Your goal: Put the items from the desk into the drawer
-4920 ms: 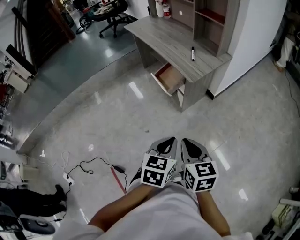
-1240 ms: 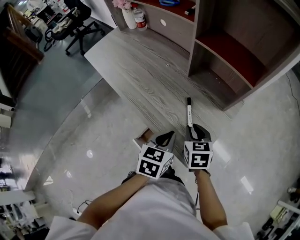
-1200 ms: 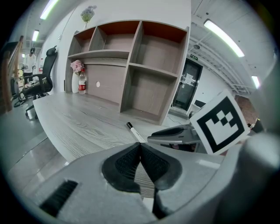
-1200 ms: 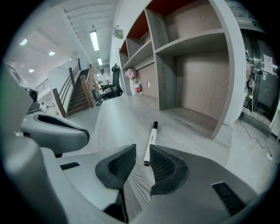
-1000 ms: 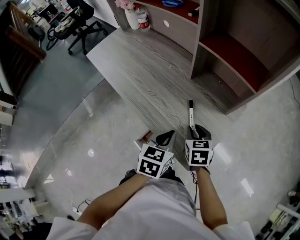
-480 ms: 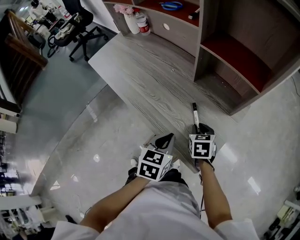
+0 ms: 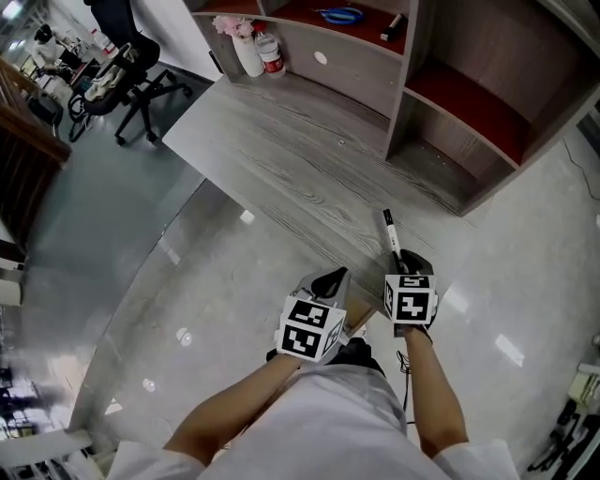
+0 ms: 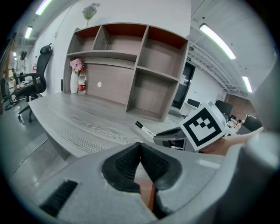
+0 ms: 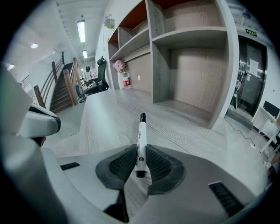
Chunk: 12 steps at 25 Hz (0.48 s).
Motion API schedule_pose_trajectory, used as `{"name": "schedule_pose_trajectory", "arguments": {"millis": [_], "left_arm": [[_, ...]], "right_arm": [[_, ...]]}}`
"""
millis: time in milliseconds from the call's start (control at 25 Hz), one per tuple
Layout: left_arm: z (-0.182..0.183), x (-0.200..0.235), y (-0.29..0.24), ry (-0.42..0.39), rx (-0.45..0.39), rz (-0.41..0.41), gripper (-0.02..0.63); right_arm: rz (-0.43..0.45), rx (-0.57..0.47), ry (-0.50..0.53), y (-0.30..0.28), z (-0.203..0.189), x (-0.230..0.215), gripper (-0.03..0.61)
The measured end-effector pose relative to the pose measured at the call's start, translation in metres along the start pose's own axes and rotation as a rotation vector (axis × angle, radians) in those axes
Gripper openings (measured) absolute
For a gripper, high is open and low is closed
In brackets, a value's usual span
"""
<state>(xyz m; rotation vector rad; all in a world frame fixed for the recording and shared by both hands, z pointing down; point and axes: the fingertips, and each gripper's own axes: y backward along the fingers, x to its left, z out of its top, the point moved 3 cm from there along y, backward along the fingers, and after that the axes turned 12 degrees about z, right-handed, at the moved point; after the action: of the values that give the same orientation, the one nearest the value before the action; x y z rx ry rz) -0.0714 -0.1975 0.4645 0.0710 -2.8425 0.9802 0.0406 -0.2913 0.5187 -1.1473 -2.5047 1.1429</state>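
A black-and-white marker (image 7: 389, 232) lies on the grey wood desk (image 7: 281, 159) near its front edge. My right gripper (image 7: 405, 264) is at the marker's near end. In the right gripper view the marker (image 9: 141, 140) sits between the pads, which touch it on both sides, so the right gripper (image 9: 140, 164) is shut on it. My left gripper (image 7: 328, 279) hovers just left of the right one, off the desk's front edge. Its pads meet with nothing between them (image 8: 140, 162). The marker (image 8: 146, 130) also shows in the left gripper view. A tan strip of the drawer (image 7: 359, 321) shows between the grippers, mostly hidden.
A shelf unit with red-lined compartments (image 7: 469, 103) rises at the desk's back and right. A vase of flowers (image 7: 246, 47) and a bottle (image 7: 270, 52) stand at the far end. Blue scissors (image 7: 339, 14) lie on a shelf. An office chair (image 7: 122, 66) stands far left.
I have walked from across the room up to the desk. Over the last second my right gripper slid forward until the marker's near end lay between its pads. The left gripper stayed alongside.
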Motion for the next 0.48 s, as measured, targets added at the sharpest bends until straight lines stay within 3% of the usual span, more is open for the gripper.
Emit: {"name": "schedule_pose_trajectory", "arguments": {"millis": [480], "left_arm": [[-0.024, 0.040, 0.027, -0.066, 0.015, -0.132, 0.005]], "right_arm": [[-0.096, -0.055, -0.064, 0.023, -0.019, 0.088, 0.054]]}}
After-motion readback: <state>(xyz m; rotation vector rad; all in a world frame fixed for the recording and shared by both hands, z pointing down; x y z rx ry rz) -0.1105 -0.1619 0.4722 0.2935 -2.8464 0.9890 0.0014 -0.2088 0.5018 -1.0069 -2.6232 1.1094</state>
